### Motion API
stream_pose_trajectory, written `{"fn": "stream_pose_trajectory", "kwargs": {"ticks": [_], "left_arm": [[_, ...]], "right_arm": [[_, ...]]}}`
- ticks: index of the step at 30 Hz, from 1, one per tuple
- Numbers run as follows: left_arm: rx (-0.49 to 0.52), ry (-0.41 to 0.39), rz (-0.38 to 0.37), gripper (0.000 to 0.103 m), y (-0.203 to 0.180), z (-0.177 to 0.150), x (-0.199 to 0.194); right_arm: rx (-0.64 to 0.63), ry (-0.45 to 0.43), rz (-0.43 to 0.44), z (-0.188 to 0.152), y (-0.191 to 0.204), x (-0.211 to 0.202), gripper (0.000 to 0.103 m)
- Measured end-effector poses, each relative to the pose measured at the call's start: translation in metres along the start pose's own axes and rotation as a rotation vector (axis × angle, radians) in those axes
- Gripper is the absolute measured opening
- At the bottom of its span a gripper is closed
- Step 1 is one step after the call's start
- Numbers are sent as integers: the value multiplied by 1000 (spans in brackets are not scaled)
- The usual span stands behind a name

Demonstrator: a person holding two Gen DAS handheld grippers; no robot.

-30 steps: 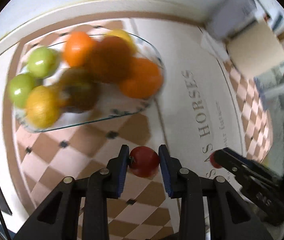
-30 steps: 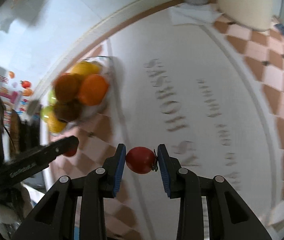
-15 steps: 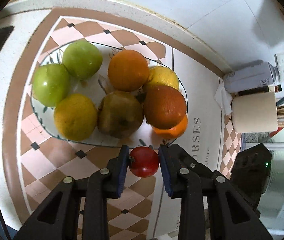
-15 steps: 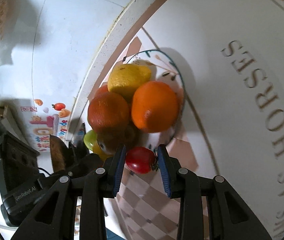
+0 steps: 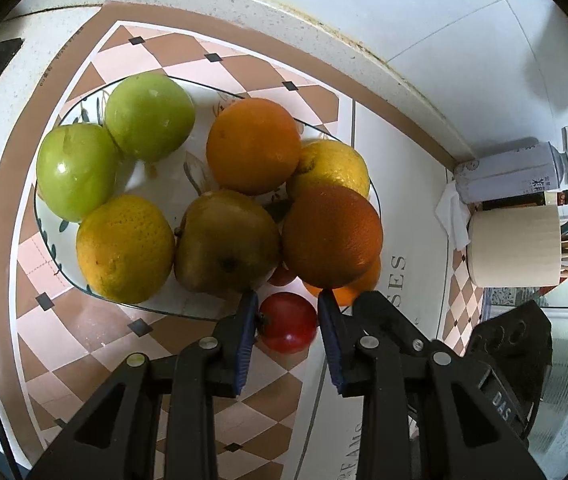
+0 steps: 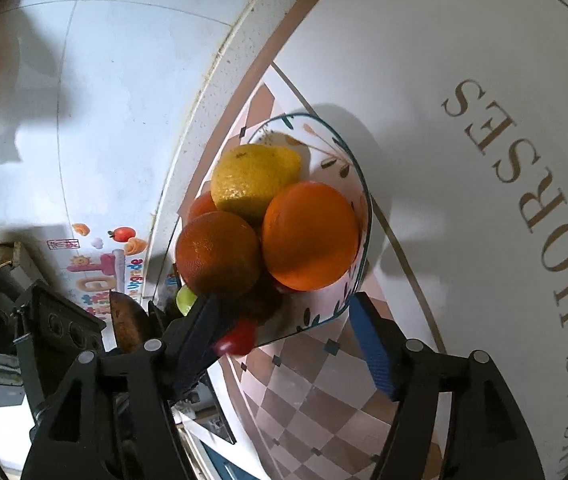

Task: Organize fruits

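Since the earlier frames, the red tomato once clamped in the right gripper [image 6: 290, 336] has been let go: its jaws have just been opening and now stand wide apart with nothing pressed between the pads. A small red fruit [image 5: 282, 276] is glimpsed low in the glass bowl [image 5: 50, 240], tucked under the pear [image 5: 224, 240] and the dark orange [image 5: 332, 236]; whether it is the released tomato cannot be told. The left gripper [image 5: 286, 320] is closed on a second red tomato [image 5: 289, 322], which is held just beside the bowl's near rim, above the checkered mat [image 5: 84, 332]. In the right wrist view this tomato is partly hidden behind the right gripper's left finger. The bowl is filled with two green apples [image 5: 112, 140], a yellow-orange citrus [image 5: 124, 248], an orange [image 5: 254, 146] and a lemon [image 5: 330, 166], with another orange [image 5: 354, 284] partly hidden under the dark one. The bowl is set on the mat near the white tiled wall [image 5: 404, 8]. Well apart to the right, a cream holder [image 5: 516, 246] with chopsticks and a can [image 5: 508, 172] are seen in the corner.
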State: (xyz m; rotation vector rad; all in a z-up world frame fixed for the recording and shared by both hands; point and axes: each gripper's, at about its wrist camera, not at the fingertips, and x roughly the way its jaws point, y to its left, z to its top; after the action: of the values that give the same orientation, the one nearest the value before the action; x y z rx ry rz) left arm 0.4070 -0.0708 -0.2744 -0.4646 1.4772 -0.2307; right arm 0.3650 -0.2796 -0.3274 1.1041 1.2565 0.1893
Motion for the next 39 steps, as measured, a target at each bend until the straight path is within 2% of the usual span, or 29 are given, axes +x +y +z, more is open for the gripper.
{"fn": "stream_pose_trajectory", "kwargs": {"ticks": [5,7,9,12,15,17,18,19,20,25,31,39], "left_arm": [[2,-3,35,30,-1,-1,-3],[9,-10,58,31,-1,-2,-7],[24,-28,99,31,-2,-5,-15],[67,-63,161,34,-3,-11,-27],[122,-109,255,49,-2,-21,-39],[160,-138,337,69,-1,-28,-45],[170,-146,359,75,0,-32,-48],[176,-152,373,84,1,-35,-51],[177,-156,384,88,3,-38,-54],[178,-197,418,88,8,-50,-73],[203,-271,408,89,4,-75,-111],[283,-368,399,89,-4,-127,-169]], "right_arm": [[-25,-21,-32,-3,0,-16,72],[-48,-31,-60,-4,0,-24,76],[-109,-58,-138,-6,8,-33,86],[-282,-101,-337,-12,32,-44,91],[-439,-137,-490,-22,54,-50,95],[-531,-158,-556,-32,68,-53,95],[-565,-167,-584,-37,73,-55,95],[-582,-170,-592,-40,77,-56,95],[-593,-171,-592,-43,79,-58,95],[-630,-189,-600,-62,93,-69,96],[-647,-255,-599,-94,108,-101,99],[-683,-358,-588,-161,134,-157,100]]}}
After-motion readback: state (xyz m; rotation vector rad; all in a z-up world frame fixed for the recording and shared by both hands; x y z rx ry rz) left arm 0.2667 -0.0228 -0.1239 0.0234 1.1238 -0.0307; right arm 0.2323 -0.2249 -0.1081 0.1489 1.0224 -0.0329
